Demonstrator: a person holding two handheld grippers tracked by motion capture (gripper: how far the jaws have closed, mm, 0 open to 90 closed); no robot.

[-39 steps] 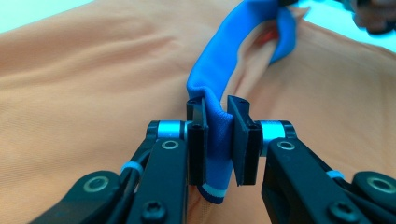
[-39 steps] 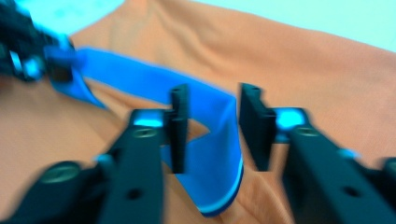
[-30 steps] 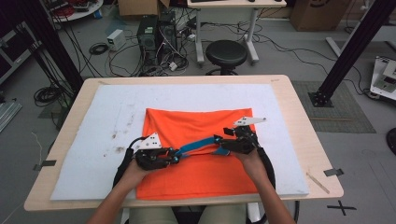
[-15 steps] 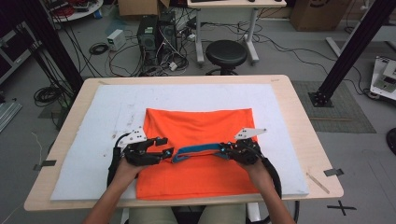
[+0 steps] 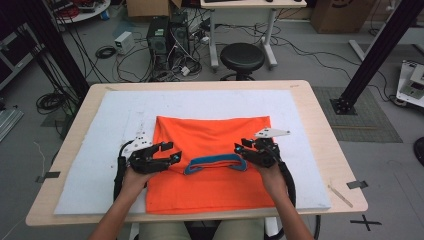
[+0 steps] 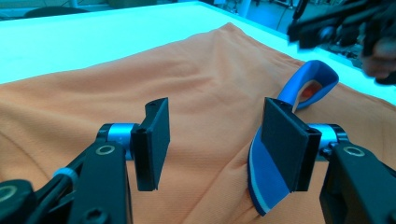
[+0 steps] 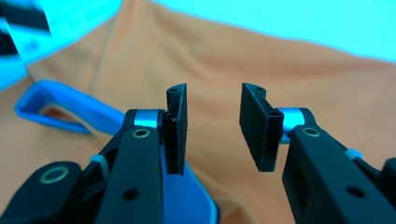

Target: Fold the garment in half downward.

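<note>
Orange knit shirt (image 5: 210, 165) with blue ribbed collar (image 5: 216, 165) lies flat on the white foam pad (image 5: 100, 150), collar mid-cloth. Left gripper (image 5: 171, 152) and right gripper (image 5: 239, 147) jaws have just been opening, gripping nothing. Risk: a regrasp catches only the collar edge, bunching the fabric.

Matt orange knit shirt (image 5: 210, 165); ribbed blue collar (image 5: 216, 164)
</note>
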